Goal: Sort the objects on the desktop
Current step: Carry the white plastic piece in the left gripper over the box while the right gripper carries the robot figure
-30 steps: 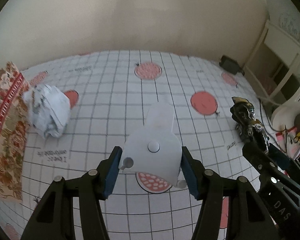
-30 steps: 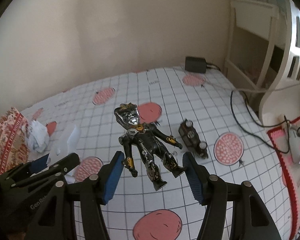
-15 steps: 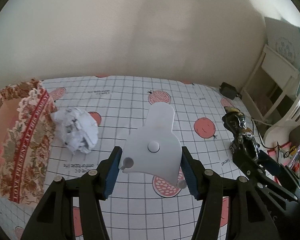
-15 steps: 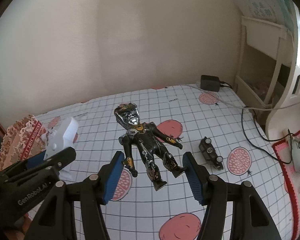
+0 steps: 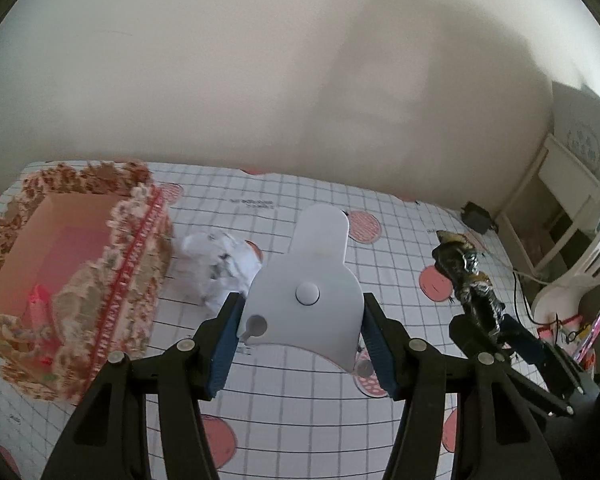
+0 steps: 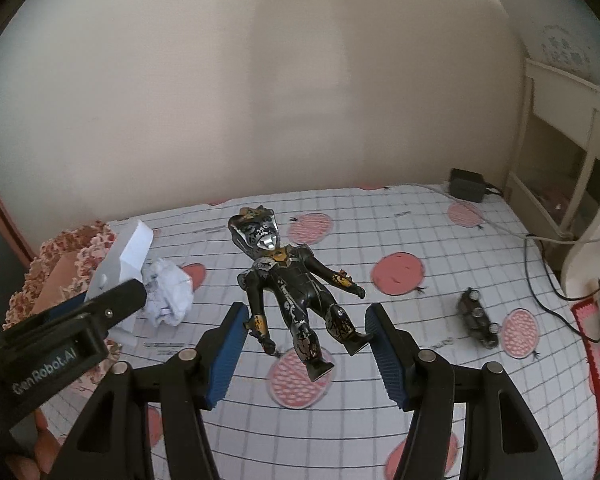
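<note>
My left gripper [image 5: 302, 320] is shut on a flat white plastic piece [image 5: 312, 272] with a round button, held in the air over the gridded mat [image 5: 284, 396]. Clamped across its arm and leg in my right gripper [image 6: 306, 320] is a black and silver action figure [image 6: 292, 280], also clear of the mat. In the left wrist view the figure [image 5: 468, 276] shows at the right. A crumpled white paper ball [image 5: 220, 264] lies beside a floral-trimmed open box [image 5: 132, 264] at the left. A small dark toy car [image 6: 478, 316] rests on the mat to the right.
A black power adapter [image 6: 466, 190] with its cable sits at the mat's far right corner. White shelving [image 6: 560, 128] and a white curved stand [image 6: 580, 256] stand at the right edge. A plain wall closes the back.
Both grippers have risen and moved left toward the box, each keeping its grip. The box has come much further into the left wrist view. The toy car has slid away to the right.
</note>
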Demonstrator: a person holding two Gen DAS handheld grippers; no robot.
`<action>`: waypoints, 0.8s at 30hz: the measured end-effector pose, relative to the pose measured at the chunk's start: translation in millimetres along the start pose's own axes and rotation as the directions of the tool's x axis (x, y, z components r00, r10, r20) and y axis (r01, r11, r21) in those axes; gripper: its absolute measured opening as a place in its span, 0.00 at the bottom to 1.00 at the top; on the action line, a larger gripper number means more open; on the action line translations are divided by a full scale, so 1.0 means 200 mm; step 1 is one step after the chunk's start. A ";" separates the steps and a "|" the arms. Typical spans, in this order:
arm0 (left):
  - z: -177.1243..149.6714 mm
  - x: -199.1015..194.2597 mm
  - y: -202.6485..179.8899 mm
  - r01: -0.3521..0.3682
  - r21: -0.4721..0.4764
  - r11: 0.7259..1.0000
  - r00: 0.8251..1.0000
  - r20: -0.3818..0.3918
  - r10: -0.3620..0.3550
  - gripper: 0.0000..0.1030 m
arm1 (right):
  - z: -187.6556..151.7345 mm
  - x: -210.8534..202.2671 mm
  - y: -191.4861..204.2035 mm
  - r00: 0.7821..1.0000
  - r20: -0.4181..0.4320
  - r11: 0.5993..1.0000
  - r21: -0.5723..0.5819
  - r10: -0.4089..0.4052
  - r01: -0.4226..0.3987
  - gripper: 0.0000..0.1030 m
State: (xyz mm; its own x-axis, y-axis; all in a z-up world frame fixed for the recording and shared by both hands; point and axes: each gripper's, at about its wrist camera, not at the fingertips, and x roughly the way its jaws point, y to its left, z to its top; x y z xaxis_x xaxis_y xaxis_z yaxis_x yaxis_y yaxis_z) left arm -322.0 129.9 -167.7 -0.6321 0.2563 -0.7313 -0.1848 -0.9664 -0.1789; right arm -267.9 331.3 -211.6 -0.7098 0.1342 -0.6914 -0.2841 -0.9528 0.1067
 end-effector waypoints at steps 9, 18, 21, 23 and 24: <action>0.03 -0.10 0.22 -0.028 -0.076 0.997 0.999 0.033 0.031 0.58 | 0.01 -0.02 0.24 0.998 0.007 0.997 -0.041 0.065 -0.065 0.62; 0.05 -0.26 0.44 -0.056 -0.141 0.988 0.994 0.081 0.068 0.58 | 0.02 -0.04 0.46 0.991 0.023 0.989 -0.078 0.129 -0.127 0.62; 0.05 -0.29 0.51 -0.067 -0.165 0.984 0.992 0.090 0.083 0.58 | 0.01 -0.05 0.53 0.986 0.018 0.983 -0.079 0.166 -0.164 0.62; 0.05 -0.32 0.57 -0.075 -0.187 0.980 0.991 0.094 0.094 0.58 | 0.00 -0.05 0.58 0.984 0.015 0.981 -0.090 0.176 -0.174 0.62; 0.05 -0.33 0.60 -0.082 -0.197 0.977 0.990 0.096 0.102 0.58 | 0.00 -0.05 0.59 0.984 0.016 0.980 -0.094 0.179 -0.177 0.62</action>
State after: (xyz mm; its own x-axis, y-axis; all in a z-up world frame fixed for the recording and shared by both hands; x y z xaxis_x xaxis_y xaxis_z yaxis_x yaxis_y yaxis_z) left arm -309.3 -2.3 -135.1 -0.7167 0.1568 -0.6795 0.0198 -0.9694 -0.2446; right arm -293.8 216.4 -192.3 -0.7594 -0.0347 -0.6497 -0.0920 -0.9828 0.1600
